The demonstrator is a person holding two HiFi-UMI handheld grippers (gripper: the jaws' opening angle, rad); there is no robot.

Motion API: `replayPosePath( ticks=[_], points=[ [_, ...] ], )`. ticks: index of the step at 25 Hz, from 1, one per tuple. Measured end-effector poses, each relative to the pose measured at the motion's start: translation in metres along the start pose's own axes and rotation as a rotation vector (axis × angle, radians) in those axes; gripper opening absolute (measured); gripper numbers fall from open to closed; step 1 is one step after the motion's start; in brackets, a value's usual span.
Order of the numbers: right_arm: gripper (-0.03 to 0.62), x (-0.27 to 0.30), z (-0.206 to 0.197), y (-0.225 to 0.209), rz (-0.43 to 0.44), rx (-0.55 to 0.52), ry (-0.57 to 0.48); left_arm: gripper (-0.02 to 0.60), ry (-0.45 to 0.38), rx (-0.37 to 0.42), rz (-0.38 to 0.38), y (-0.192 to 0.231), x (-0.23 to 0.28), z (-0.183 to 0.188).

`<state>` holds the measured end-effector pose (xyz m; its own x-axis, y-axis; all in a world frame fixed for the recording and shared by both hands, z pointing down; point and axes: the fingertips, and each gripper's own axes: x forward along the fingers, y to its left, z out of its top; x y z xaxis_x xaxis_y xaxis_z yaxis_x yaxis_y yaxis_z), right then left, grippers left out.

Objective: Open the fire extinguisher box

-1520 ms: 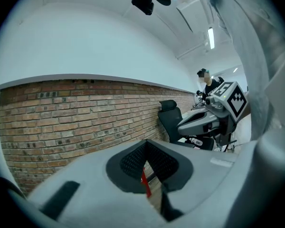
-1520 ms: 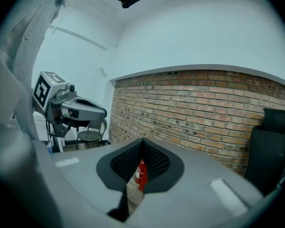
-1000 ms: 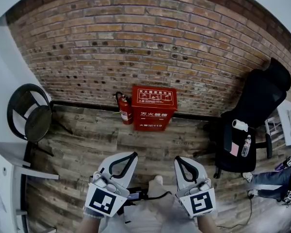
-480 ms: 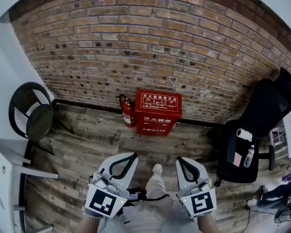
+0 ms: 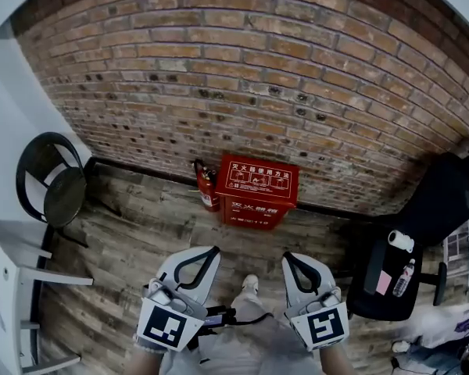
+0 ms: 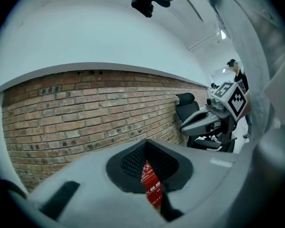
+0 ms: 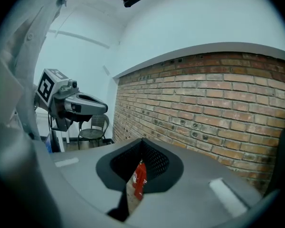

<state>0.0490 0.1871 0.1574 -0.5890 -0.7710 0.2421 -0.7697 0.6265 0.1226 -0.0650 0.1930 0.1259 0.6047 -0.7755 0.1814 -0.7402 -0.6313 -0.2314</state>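
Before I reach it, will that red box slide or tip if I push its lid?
Probably stiff: the red box has flat, hard-looking panels. Likely stays put, sitting low on the floor at the foot of the brick wall. The extinguisher beside it is tall and narrow; a bump might tip it.

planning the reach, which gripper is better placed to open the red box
Right, marginally. The fire extinguisher box lies slightly nearer the right gripper than the left gripper, and an extinguisher flanks it on the left. Both are shut and far off.
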Motion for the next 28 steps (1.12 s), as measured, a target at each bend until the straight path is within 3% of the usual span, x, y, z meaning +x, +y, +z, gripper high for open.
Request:
replayPosePath(
  ticks=[15, 28],
  points=[
    [0.003, 0.062, -0.003, -0.099, 0.092, -0.009, 0.002, 0.000, 0.028, -0.025, 0.077, 0.038, 0.106, 0.012],
    [0.003, 0.080, -0.027, -0.116, 0.106, 0.050, 0.054, 0.000, 0.081, -0.032, 0.054, 0.047, 0.133, 0.001]
  ],
)
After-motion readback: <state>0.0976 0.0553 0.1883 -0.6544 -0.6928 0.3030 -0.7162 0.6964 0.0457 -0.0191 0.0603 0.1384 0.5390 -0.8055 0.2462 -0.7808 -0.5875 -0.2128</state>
